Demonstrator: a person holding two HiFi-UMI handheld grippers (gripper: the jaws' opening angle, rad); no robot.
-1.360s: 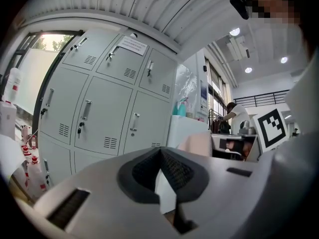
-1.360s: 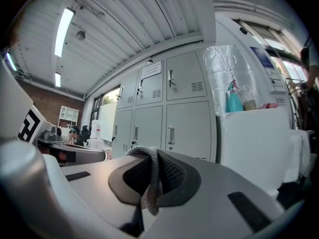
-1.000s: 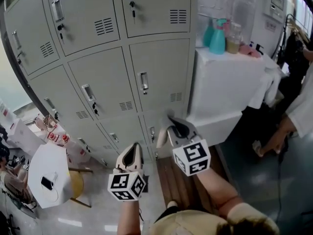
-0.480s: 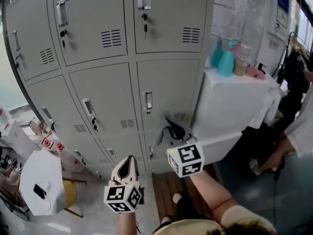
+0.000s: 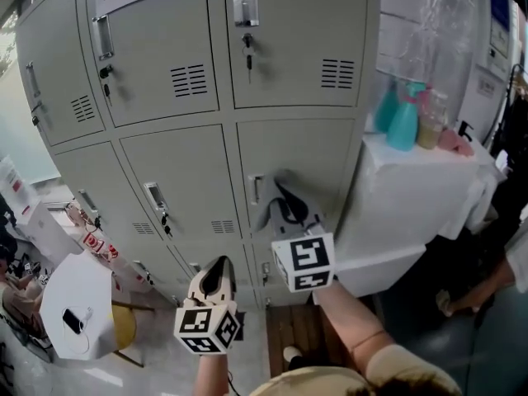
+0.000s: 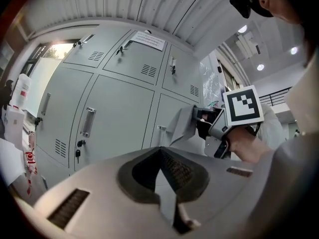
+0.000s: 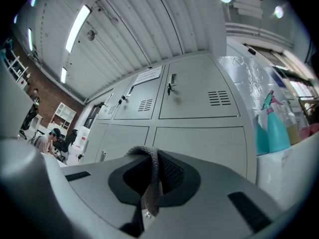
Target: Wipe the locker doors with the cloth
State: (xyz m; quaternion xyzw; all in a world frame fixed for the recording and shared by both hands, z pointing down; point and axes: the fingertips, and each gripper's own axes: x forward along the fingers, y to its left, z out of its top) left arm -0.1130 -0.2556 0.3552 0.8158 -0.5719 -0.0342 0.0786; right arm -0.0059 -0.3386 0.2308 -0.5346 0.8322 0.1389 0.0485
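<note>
Two claws show in the head view, and only the right claw (image 5: 286, 202) carries anything. It is clamped shut on the cloth (image 5: 268, 213), raised in front of a middle-row locker door (image 5: 309, 151), just right of that door's handle (image 5: 256, 190). Whether the cloth presses on the metal cannot be told from these views.

In the right gripper view the cloth (image 7: 149, 185) runs as a narrow folded band up between the closed jaws and curls over their tips. There it looks dark grey, with a fine woven mesh texture. In the left gripper view the cloth (image 6: 181, 126) looks paler, a limp grey flap that hangs forward of the right claw (image 6: 202, 119) towards the door.

Lower and nearer the person, the left claw (image 5: 216, 275) has its jaws together with nothing between them, well apart from the cloth.

To the right of the lockers stands a white surface (image 5: 412, 192) with a teal spray bottle (image 5: 404, 122) on it.
</note>
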